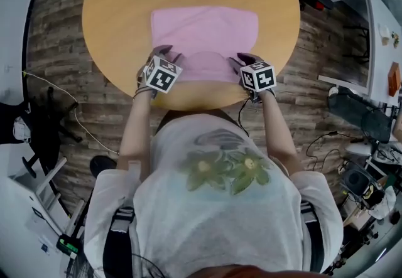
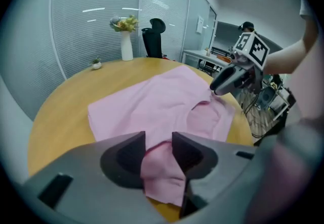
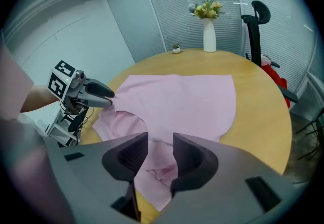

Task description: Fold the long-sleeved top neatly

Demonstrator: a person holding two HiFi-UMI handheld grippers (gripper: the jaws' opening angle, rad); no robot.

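A pink long-sleeved top (image 1: 204,41) lies folded into a flat rectangle on the round wooden table (image 1: 125,7), its neckline toward the near edge. My left gripper (image 1: 168,53) stands over the near left corner and my right gripper (image 1: 246,57) over the near right corner. In the left gripper view the jaws (image 2: 158,149) stand apart above a fold of pink cloth (image 2: 162,167), with the right gripper (image 2: 223,84) across the neckline. In the right gripper view the jaws (image 3: 160,152) are likewise apart over the cloth (image 3: 177,99), and the left gripper (image 3: 104,94) shows opposite. Neither gripper grips the cloth.
A white vase of flowers (image 2: 125,41) and a small potted plant (image 2: 96,63) stand at the table's far rim. A black office chair (image 3: 255,26) is behind it. The table's near edge (image 1: 195,104) lies just below the grippers. Cables and desks crowd the floor at right.
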